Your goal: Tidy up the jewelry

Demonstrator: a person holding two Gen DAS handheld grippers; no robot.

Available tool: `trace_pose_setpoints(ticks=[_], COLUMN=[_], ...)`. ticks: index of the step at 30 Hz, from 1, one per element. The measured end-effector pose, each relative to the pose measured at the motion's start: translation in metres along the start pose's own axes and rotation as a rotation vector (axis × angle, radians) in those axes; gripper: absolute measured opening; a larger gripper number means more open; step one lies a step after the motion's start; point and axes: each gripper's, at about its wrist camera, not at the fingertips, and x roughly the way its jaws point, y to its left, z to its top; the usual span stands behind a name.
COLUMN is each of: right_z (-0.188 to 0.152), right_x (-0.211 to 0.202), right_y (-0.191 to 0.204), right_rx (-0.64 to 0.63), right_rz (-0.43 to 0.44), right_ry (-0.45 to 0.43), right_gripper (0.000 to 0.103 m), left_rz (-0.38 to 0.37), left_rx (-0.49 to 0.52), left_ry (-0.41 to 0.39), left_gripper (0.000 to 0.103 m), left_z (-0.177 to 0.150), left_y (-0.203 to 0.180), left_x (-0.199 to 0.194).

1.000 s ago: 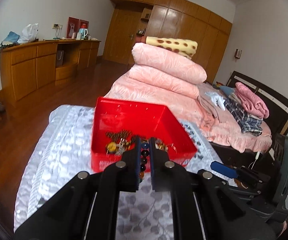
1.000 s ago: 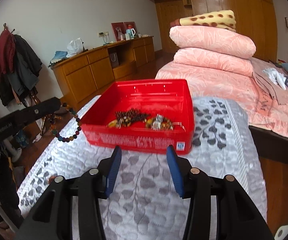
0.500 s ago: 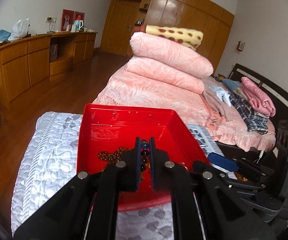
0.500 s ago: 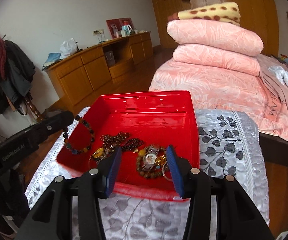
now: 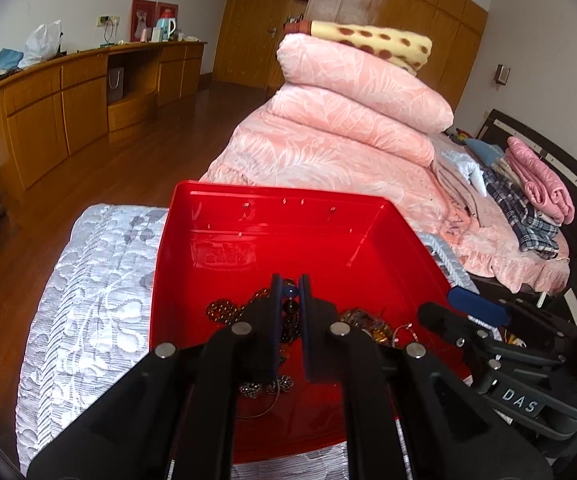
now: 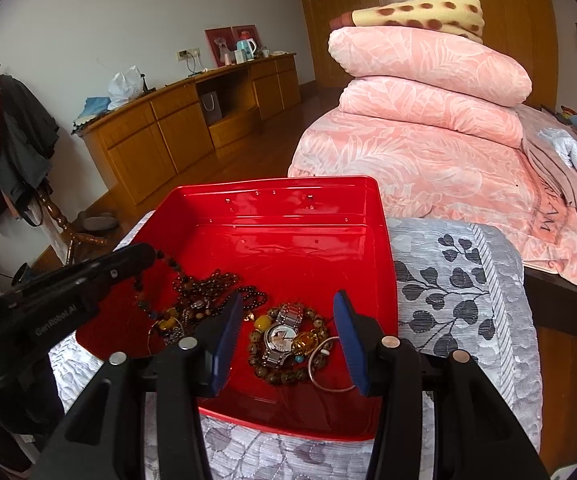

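A red tray (image 5: 272, 204) (image 6: 384, 256) sits on a grey patterned quilt. My left gripper (image 5: 289, 286) is shut on a beaded bracelet (image 5: 288, 300) and holds it over the tray's near left part; in the right wrist view that gripper (image 6: 150, 254) shows with the bracelet (image 6: 168, 266) hanging down onto the jewelry. My right gripper (image 6: 286, 320) is open and empty, low over the tray's front, above a silver watch (image 6: 282, 336) ringed by brown bead bracelets (image 6: 260, 364). Dark bead strands (image 6: 212, 286) lie to its left.
The quilt (image 6: 460, 292) covers a low surface with floor drops on the left and right. A bed with folded pink duvets (image 6: 420, 92) stands behind the tray. A wooden sideboard (image 6: 184, 128) lines the far wall. A coat stand (image 6: 12, 140) is at the left.
Both grippers have moved forward and down over the tray. The bracelet in my left gripper has come from beside the tray to inside it, its lower end now on the jewelry pile.
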Motion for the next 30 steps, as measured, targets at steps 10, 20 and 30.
trace_pose_setpoints(ticks=[10,20,30], right_z=[-0.002,-0.020,-0.051], right_x=[-0.010,-0.051,-0.093], right_y=[-0.002,0.003,0.008], right_rx=[0.002,-0.014,-0.018], right_rz=[-0.031,-0.032,-0.013], right_ry=[-0.026,-0.090,-0.138], right_gripper=[0.055,0.071,0.076], left_rz=[0.030,0.074,0.111], left_rx=[0.010,0.040,0.094], left_ry=[-0.042,-0.166,-0.204], left_gripper=[0.061,0.087,0.095], left_z=[0.000,-0.013,-0.043], left_y=[0.000,-0.004,-0.011], left_x=[-0.015,-0.075,-0.123])
